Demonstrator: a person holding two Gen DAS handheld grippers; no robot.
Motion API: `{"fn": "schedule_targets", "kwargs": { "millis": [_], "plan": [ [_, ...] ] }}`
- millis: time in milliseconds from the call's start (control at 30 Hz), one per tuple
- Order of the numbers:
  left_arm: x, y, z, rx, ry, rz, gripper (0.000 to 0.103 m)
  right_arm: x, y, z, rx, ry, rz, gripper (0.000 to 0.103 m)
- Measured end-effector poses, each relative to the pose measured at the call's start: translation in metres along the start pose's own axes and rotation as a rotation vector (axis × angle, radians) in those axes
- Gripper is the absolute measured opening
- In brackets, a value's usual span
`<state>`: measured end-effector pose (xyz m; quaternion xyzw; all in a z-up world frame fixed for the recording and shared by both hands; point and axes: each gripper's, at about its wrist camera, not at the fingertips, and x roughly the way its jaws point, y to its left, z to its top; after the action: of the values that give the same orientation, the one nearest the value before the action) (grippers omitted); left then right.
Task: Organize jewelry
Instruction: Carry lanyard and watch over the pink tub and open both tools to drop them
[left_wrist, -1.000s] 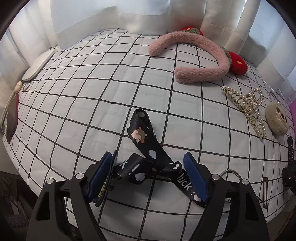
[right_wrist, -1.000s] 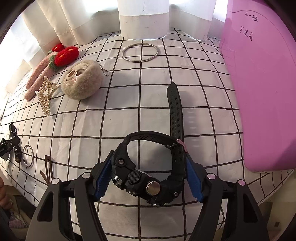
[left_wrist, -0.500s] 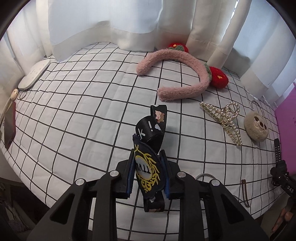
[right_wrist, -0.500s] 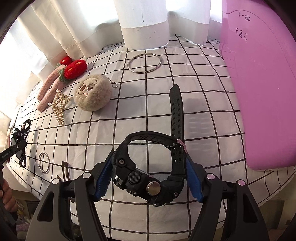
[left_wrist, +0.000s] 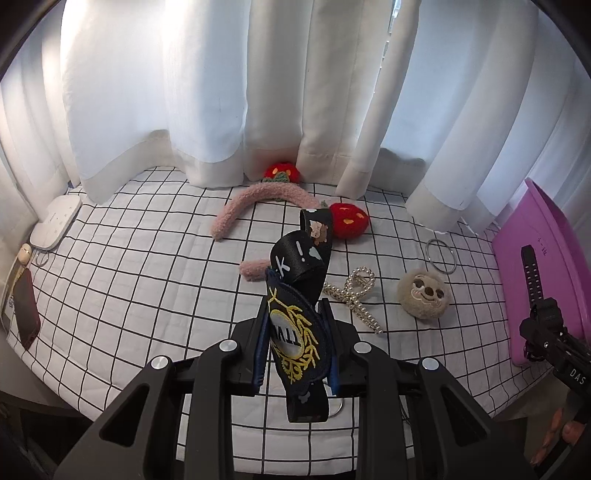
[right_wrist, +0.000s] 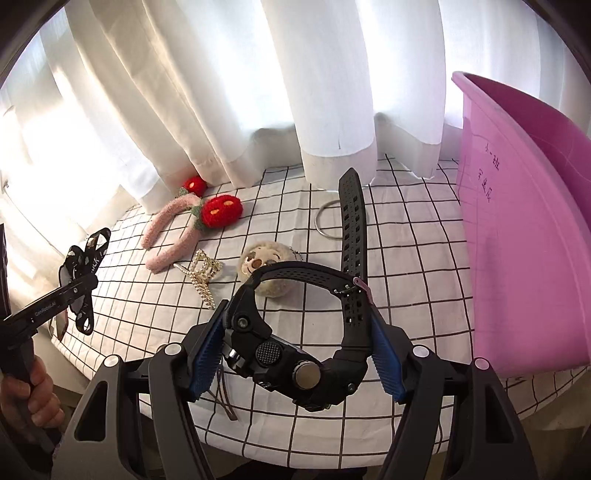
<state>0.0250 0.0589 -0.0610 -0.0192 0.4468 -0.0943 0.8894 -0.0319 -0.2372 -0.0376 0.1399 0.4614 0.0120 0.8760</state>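
Observation:
My left gripper (left_wrist: 295, 343) is shut on a black printed lanyard strap (left_wrist: 299, 288) with a gold-embroidered patch, held up above the checked cloth. It also shows from the right wrist view (right_wrist: 83, 273). My right gripper (right_wrist: 295, 350) is shut on a black sports watch (right_wrist: 295, 354), lifted off the table with its strap (right_wrist: 352, 229) pointing away. The watch shows in the left wrist view (left_wrist: 539, 295) in front of the pink bin (left_wrist: 546, 266).
On the checked cloth lie a pink fuzzy headband with red strawberries (left_wrist: 266, 199), a pearl hair claw (left_wrist: 354, 295), a plush sloth keychain (left_wrist: 423, 293) and a metal ring (left_wrist: 441, 254). The pink bin (right_wrist: 524, 236) stands at right. White curtains hang behind. A remote (left_wrist: 55, 221) lies far left.
My left gripper closed on the lanyard strap and lifted it off the cloth. Both grippers rose, and the right one carried the watch up and toward the pink bin.

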Motion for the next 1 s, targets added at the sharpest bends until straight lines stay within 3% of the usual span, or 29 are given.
{"fn": "schedule_targets", "kwargs": {
  "millis": [267, 367, 533, 800, 1000],
  "plan": [
    [-0.028, -0.091, 0.039, 0.159, -0.098, -0.129, 0.024, -0.070, -0.020, 0.035, 0.004, -0.160, 0.007, 0.068],
    [-0.036, -0.140, 0.051, 0.228, -0.128, -0.207, 0.024, -0.094, -0.047, 0.044, 0.031, -0.214, -0.035, 0.068],
    [-0.035, -0.225, 0.068, 0.292, -0.110, -0.349, 0.025, -0.129, -0.109, 0.057, 0.095, -0.270, -0.119, 0.068],
    [-0.013, -0.364, 0.071, 0.404, -0.052, -0.467, 0.025, -0.132, -0.207, 0.067, 0.164, -0.205, -0.221, 0.068],
    [0.021, -0.431, 0.060, 0.443, 0.070, -0.465, 0.025, -0.098, -0.255, 0.061, 0.213, -0.077, -0.211, 0.068]
  ]
}}
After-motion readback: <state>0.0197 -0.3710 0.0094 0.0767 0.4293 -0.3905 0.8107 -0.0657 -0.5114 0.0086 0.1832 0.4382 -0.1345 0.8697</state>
